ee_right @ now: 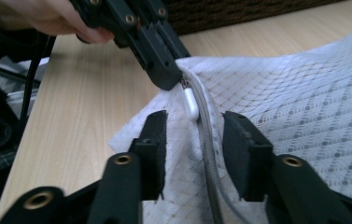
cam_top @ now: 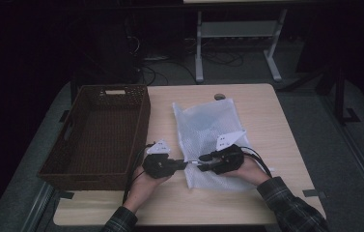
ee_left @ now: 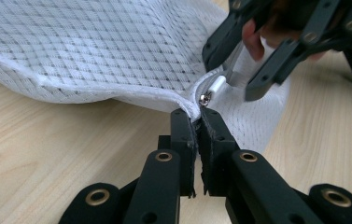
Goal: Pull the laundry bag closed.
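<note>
Lying flat on the light wooden bench point(cam_top: 266, 125), a white mesh laundry bag point(cam_top: 208, 130) stretched from near the far edge towards the person, just right of a dark woven basket point(cam_top: 97, 135) that stood on the bench's left side. Both hand-held grippers met at the bag's near left corner, tips facing each other.

The left hand-held gripper point(ee_left: 197, 126) was clenched on the bag's hemmed edge: in the left gripper view its two black jaws stood pressed together with the white seam pinched between them, and the mesh rose from that pinch and draped away to the left over the bench. Just beyond the jaws sat the metal zipper slider point(ee_left: 205, 98) with its white pull tab point(ee_left: 216, 86).

The right hand-held gripper point(ee_right: 194, 128) stood released, its jaws apart on either side of the grey zipper line point(ee_right: 206, 140). In the right gripper view the white pull tab point(ee_right: 191, 103) lay between and just ahead of the two pads, touching neither, with the mesh spread beneath them. The left gripper's jaws came in from the upper left of that view and ended at the slider, right at the top of the tab.

In the high view the person's hands point(cam_top: 143, 181) held the two tools close together over the bag's corner, plaid sleeves point(cam_top: 290, 208) showing at the bottom edge.
</note>
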